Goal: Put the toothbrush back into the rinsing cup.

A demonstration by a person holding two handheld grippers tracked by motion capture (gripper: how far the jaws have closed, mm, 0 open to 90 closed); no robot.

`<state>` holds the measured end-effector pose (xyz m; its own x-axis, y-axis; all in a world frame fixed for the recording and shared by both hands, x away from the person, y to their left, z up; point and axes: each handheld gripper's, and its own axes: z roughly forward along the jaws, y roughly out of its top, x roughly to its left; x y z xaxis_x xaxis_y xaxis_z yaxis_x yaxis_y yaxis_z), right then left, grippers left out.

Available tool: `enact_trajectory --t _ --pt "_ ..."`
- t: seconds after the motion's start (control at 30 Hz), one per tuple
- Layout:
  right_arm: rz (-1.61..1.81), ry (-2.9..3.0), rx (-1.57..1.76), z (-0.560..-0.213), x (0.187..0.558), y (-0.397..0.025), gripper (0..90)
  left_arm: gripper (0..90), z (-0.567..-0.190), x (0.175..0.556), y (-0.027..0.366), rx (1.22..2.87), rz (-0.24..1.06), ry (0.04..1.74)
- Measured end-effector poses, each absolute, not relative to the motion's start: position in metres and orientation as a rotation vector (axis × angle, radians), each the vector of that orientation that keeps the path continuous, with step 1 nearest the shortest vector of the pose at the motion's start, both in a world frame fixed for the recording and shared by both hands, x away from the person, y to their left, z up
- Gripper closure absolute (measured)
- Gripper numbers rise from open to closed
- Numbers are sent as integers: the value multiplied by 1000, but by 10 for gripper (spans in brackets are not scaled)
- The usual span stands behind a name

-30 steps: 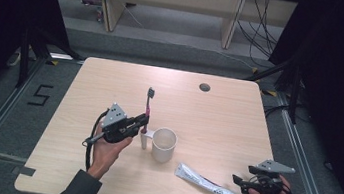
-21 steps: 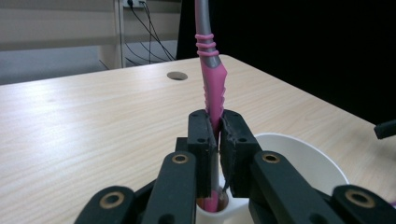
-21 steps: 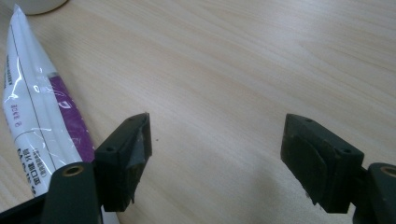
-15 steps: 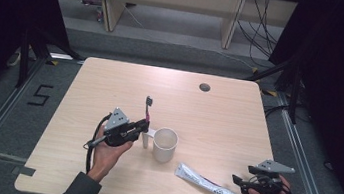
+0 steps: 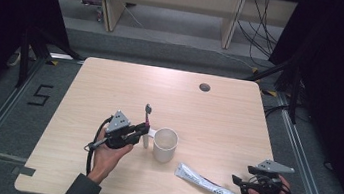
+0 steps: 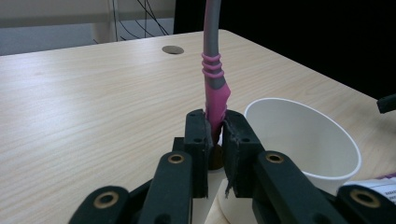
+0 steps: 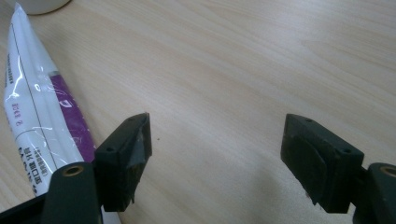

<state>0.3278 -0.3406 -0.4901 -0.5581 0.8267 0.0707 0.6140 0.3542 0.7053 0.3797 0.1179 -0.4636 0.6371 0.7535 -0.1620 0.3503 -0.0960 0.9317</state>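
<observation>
— Pink rubbery grip, grey ribbed neck: the toothbrush (image 6: 213,84) stands upright, clamped in the left gripper (image 5: 142,132), just left of the white paper cup (image 5: 165,144).
— Right of the cup?
— A glossy white-and-purple toothpaste tube (image 5: 205,182) lies flat; beyond it the right gripper (image 7: 217,156) gapes wide, empty, over pale woodgrain table (image 5: 227,119).

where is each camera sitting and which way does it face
High view: above the person's side, facing forward and down on the table; both forearms, left gripper and right gripper show.
Left gripper view: on that gripper, looking along its fingers shut on the toothbrush, the cup beside.
Right gripper view: looking down past open fingers at the table, toothpaste tube alongside.
Shared: cup, tube.
</observation>
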Motion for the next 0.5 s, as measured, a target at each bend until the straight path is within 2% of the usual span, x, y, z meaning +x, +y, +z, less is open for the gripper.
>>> enact_trajectory --t 0.27,0.5 --pt "1012 2320 1283 -490 327 -340 254 773 -462 379 118 1699 428 919" --pt "1004 2317 1274 -489 327 -341 254 674 -459 377 122 1687 433 933"
